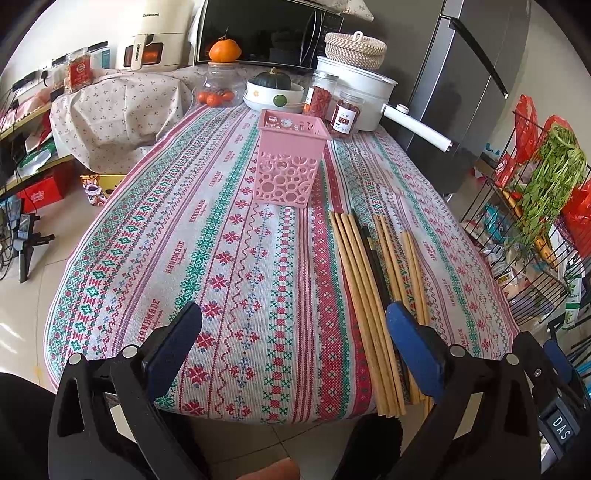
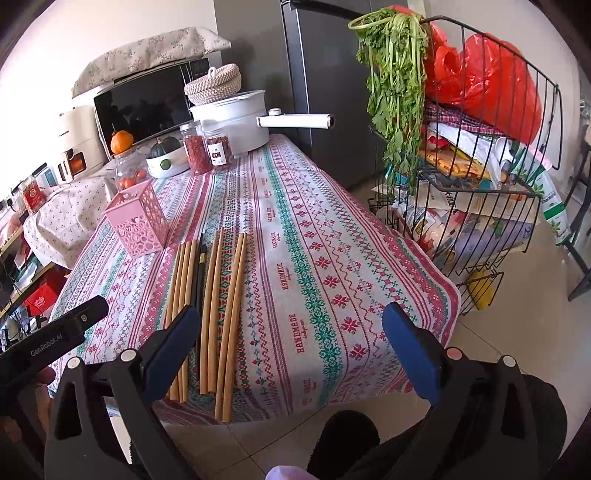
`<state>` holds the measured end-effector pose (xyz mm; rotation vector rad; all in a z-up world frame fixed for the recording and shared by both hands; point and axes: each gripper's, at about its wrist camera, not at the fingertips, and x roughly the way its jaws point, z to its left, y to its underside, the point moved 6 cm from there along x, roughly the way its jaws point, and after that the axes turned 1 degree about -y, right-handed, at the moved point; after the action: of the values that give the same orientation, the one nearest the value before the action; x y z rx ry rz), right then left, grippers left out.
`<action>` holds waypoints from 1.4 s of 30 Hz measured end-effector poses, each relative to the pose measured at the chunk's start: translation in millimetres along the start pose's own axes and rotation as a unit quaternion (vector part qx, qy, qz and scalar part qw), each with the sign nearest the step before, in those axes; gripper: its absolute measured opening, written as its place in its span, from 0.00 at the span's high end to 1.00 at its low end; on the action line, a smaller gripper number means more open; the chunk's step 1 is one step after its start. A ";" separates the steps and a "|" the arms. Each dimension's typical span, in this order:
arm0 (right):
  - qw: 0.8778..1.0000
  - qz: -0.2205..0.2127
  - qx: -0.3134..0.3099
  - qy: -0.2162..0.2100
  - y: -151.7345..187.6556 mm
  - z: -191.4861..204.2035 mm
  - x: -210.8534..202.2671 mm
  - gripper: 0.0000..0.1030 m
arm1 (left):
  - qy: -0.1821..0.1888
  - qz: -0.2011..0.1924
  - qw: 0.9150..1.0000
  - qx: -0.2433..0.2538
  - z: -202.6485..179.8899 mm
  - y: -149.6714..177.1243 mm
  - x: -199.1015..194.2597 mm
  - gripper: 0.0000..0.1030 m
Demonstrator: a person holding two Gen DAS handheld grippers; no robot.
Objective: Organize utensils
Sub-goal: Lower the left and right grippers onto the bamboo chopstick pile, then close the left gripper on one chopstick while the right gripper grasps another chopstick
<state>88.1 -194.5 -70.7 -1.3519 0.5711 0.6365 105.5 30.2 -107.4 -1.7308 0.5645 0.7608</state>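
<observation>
Several bamboo chopsticks (image 1: 364, 295) and a black pair (image 1: 373, 258) lie side by side on the patterned tablecloth, running toward the near edge. The same bamboo chopsticks (image 2: 218, 306) show in the right wrist view. A pink perforated holder (image 1: 290, 158) stands upright and empty beyond them, also the pink holder (image 2: 138, 223). My left gripper (image 1: 295, 332) is open above the near edge, its right finger over the chopsticks' near ends. My right gripper (image 2: 291, 332) is open too, its left finger over the chopsticks. Neither holds anything.
At the table's far end stand a white pot (image 1: 365, 88) with a long handle, jars (image 1: 345, 112), a bowl with a squash (image 1: 273, 92) and a microwave (image 1: 266, 33). A wire rack (image 2: 480, 166) with greens and bags stands right of the table. The other gripper's body (image 2: 51, 336) is at left.
</observation>
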 end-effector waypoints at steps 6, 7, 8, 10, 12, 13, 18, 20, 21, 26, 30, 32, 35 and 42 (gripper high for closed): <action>1.000 0.025 -0.001 -0.001 -5.1 1.3 6.0 0.07 | -0.004 0.013 1.000 0.022 -9.8 -12.3 4.7 0.07; 0.999 0.032 0.001 -0.004 -9.7 0.9 8.4 0.07 | -0.006 0.020 0.999 0.031 -13.3 -17.2 7.3 0.07; 0.999 0.039 0.005 -0.009 -13.8 -0.2 11.3 0.07 | -0.007 0.029 0.999 0.038 -16.9 -21.1 11.3 0.07; 0.998 0.064 0.016 -0.023 -26.1 -1.6 21.3 0.07 | -0.011 0.055 0.997 0.049 -22.4 -27.2 23.2 0.07; 0.994 0.096 0.027 -0.048 -36.9 -0.8 34.2 0.07 | -0.018 0.091 0.995 0.046 -24.3 -32.7 40.3 0.07; 0.991 0.112 0.035 -0.059 -40.0 -0.3 39.8 0.07 | -0.030 0.118 0.992 0.044 -22.6 -33.6 51.7 0.07; 0.960 0.231 0.089 -0.134 -58.5 9.8 89.2 0.07 | -0.023 0.227 0.974 -0.022 -12.2 -36.6 98.4 0.20; 0.951 0.253 0.102 -0.143 -64.6 13.9 105.4 0.07 | -0.023 0.231 0.972 -0.028 -13.5 -44.6 109.3 0.25; 0.949 0.260 0.106 -0.145 -66.9 16.3 113.1 0.07 | -0.028 0.229 0.973 -0.026 -15.2 -48.3 113.1 0.29; 0.954 0.249 0.110 -0.127 -72.3 14.2 141.0 0.07 | -0.038 0.240 0.970 -0.026 -26.8 -58.4 133.3 0.33; 0.950 0.269 0.116 -0.112 -63.3 -0.6 160.1 0.07 | -0.064 0.246 0.967 -0.020 -30.3 -57.8 150.2 0.38; 0.943 0.274 0.137 -0.127 -63.9 -5.8 161.8 0.07 | -0.074 0.238 0.968 -0.012 -32.1 -59.8 154.6 0.39; 0.948 0.263 0.135 -0.120 -69.5 -9.0 159.0 0.07 | -0.090 0.237 0.967 0.000 -37.8 -60.8 160.8 0.40; 0.954 0.270 0.100 -0.090 -65.5 -3.6 173.5 0.07 | -0.079 0.233 0.967 0.064 -63.4 -58.4 162.1 0.79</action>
<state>256.9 -189.6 -147.4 -0.9318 0.8419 1.1011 269.8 -13.6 -176.4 -1.4149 0.9061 1.1527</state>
